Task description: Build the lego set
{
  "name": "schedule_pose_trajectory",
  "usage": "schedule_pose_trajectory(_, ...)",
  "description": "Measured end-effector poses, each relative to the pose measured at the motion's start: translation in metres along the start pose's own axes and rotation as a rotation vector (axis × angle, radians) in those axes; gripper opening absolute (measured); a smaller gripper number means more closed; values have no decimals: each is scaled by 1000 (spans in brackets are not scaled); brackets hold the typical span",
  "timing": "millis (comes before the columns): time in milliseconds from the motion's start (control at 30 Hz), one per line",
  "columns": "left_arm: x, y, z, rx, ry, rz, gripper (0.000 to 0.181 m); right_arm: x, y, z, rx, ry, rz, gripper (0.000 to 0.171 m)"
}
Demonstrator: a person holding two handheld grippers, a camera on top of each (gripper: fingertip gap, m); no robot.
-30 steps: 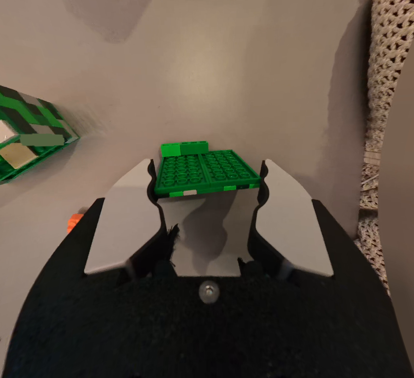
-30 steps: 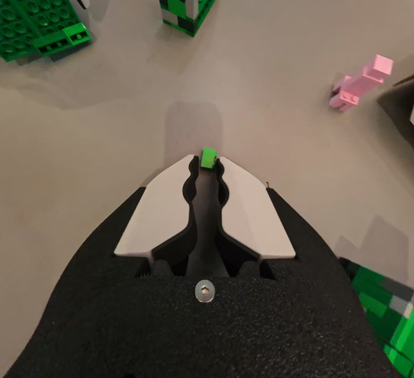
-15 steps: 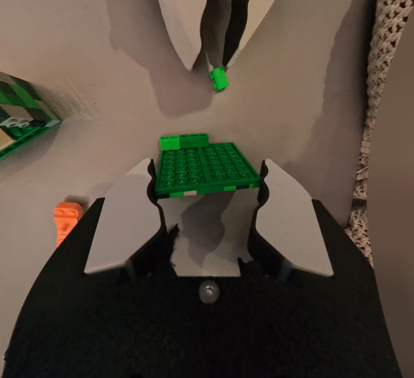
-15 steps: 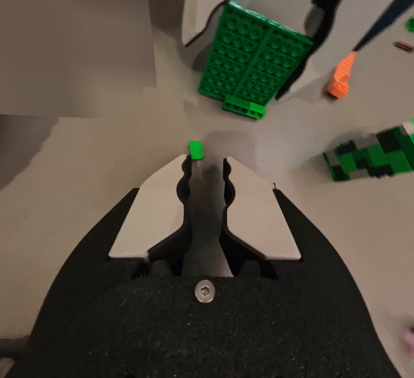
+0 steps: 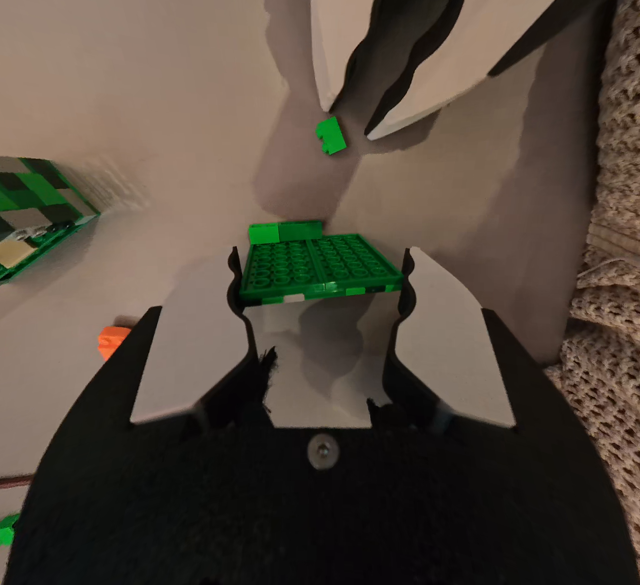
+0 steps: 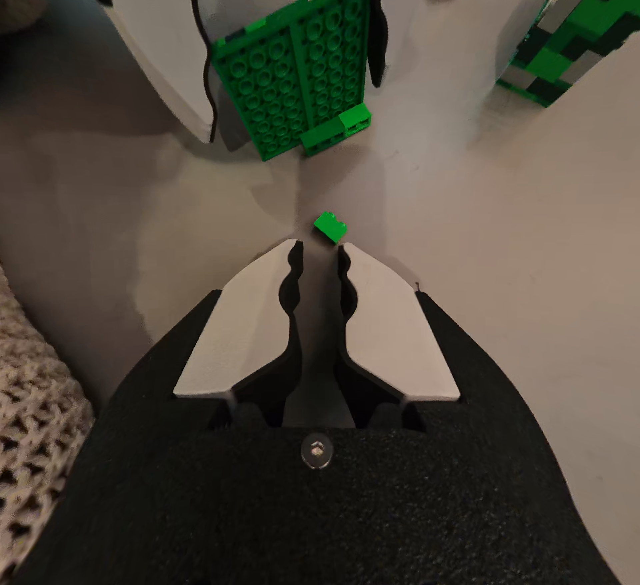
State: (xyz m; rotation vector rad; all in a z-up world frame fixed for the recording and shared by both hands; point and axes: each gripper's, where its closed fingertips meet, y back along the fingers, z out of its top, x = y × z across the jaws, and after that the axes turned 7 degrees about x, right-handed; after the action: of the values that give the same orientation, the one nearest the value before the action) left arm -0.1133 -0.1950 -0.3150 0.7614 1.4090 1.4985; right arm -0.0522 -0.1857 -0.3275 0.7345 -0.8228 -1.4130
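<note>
My left gripper (image 5: 320, 270) is shut on a green studded plate (image 5: 322, 265), gripping its side edges and holding it level above the grey table. Two green bricks (image 5: 285, 232) sit on the plate's far edge. A small bright green brick (image 5: 330, 135) lies loose on the table beyond the plate. My right gripper (image 6: 319, 244) is slightly open and empty, with its tips just behind that brick (image 6: 330, 227). It also shows at the top of the left wrist view (image 5: 348, 122). The right wrist view shows the plate (image 6: 294, 76) held in the left gripper (image 6: 294, 111).
A tall green, black and grey block build (image 5: 34, 208) stands left of the plate and shows at the right of the right wrist view (image 6: 588, 31). An orange brick separator (image 5: 110, 341) lies near it. Knitted cloth (image 5: 616, 256) borders the table's right side. The gap from one gripper's tips to the other's is roughly 7 cm.
My right gripper swung round to face the plate, opened and let go of the small green brick, which now lies on the table at its tips. My left gripper kept hold of the plate.
</note>
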Motion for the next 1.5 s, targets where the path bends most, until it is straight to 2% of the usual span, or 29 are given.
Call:
schedule_pose_trajectory(100,-2,0,2,5,1,1,88,-2,-4,3,23,9,-76,26)
schedule_pose_trajectory(200,-3,-1,3,3,-3,0,88,-7,-6,6,34,44,-144,26)
schedule_pose_trajectory(333,-3,-1,2,-1,-6,-2,88,-2,-9,10,38,98,-88,18)
schedule_pose_trajectory(533,-3,-1,4,-17,-12,-6,88,20,-18,26,-93,379,87,19)
schedule_pose_trajectory(633,-3,-1,4,-20,-12,-7,88,20,-7,34,-174,381,61,24)
schedule_pose_trajectory(767,-3,-1,6,-30,-17,-10,88,31,-3,24,-160,331,127,8)
schedule_pose_trajectory(833,-4,-1,6,-32,-20,-11,88,30,-10,18,-110,339,98,0)
schedule_pose_trajectory(1200,-4,-1,7,-59,-40,-19,88,7,-20,27,-57,212,60,0)
schedule_pose_trajectory(1500,-4,-1,10,-78,-43,-24,88,12,-25,33,-79,238,77,0)
